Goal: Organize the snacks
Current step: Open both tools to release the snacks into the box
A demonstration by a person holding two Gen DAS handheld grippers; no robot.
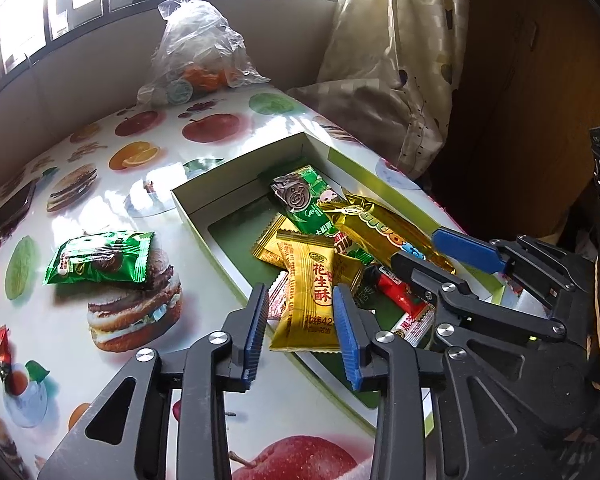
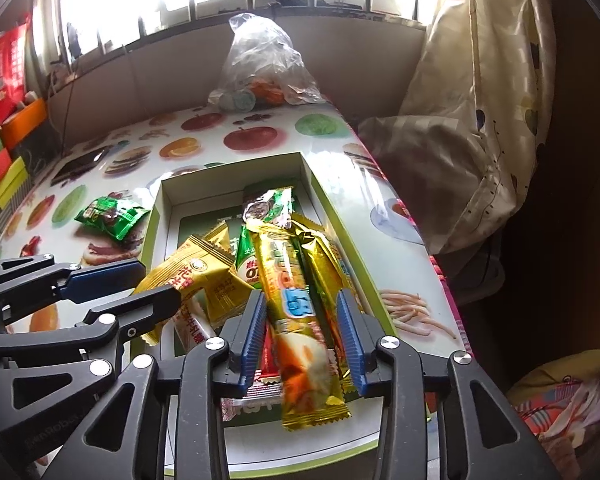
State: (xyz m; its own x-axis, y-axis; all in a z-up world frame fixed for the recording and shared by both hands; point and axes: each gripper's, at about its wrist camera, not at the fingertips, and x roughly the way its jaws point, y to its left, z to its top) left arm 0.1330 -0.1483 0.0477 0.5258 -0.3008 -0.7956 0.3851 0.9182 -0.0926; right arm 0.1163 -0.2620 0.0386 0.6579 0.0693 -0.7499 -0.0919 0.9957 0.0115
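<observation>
Left gripper [image 1: 302,334] hangs over the box [image 1: 236,168], jaws apart, yellow pack [image 1: 309,294] lying between the fingers, untouched as far as visible. Right gripper [image 2: 302,340] also spread, gold bar [image 2: 296,300] lying between its fingers inside the box [image 2: 228,168]. Green pack [image 1: 100,258] sits on the table [image 1: 112,208], well left of the left gripper, outside the box. Plastic bag [image 1: 198,48] far ahead.
</observation>
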